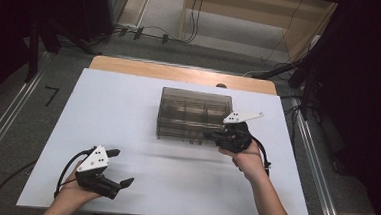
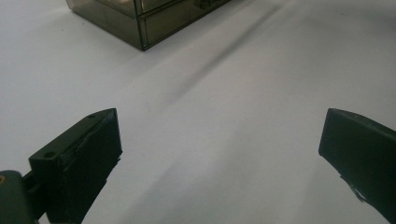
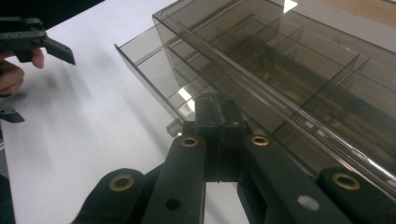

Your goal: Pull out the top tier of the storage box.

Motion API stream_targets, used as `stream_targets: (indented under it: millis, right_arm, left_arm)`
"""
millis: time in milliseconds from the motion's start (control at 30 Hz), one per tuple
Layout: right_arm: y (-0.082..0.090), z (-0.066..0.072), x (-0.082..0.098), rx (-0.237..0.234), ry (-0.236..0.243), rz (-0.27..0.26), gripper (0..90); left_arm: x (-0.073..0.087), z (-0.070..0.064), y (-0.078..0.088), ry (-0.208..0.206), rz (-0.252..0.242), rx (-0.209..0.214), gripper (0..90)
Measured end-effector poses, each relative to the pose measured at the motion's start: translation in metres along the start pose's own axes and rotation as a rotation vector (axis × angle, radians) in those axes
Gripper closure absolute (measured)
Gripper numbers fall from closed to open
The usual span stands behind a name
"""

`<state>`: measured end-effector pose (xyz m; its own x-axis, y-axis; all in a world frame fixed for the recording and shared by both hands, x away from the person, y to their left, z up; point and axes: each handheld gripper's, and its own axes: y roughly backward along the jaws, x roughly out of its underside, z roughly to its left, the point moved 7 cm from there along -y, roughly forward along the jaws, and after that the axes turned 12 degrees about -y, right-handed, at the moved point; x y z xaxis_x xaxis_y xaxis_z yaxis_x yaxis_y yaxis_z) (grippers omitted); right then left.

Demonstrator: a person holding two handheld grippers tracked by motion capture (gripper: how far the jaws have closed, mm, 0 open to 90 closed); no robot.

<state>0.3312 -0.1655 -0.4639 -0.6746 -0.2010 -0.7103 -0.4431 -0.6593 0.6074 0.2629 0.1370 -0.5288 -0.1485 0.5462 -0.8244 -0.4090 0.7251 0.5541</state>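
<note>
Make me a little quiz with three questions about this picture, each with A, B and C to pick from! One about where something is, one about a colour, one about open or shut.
1. Where is the right gripper?
A. at the box's front
B. on the floor
C. beside the left gripper

2. What colour is the drawer box?
A. bright red
B. see-through smoky grey
C. yellow

3. How are the left gripper's jaws?
A. shut tight
B. holding a cup
C. wide open

Answers: 1 A, its tips meet the box front. 2 B, the dividers show through. 3 C, bare white table between them.
</note>
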Motion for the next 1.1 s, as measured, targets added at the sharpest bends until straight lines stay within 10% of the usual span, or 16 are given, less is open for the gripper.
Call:
stream_targets:
  millis: [1100]
  right_arm:
    - [-0.016, -0.015, 0.007, 0.063, -0.019, 0.043, 87.3]
  left_arm:
    - [0.002, -0.001, -0.002, -0.002, 0.003, 0.007, 0.0]
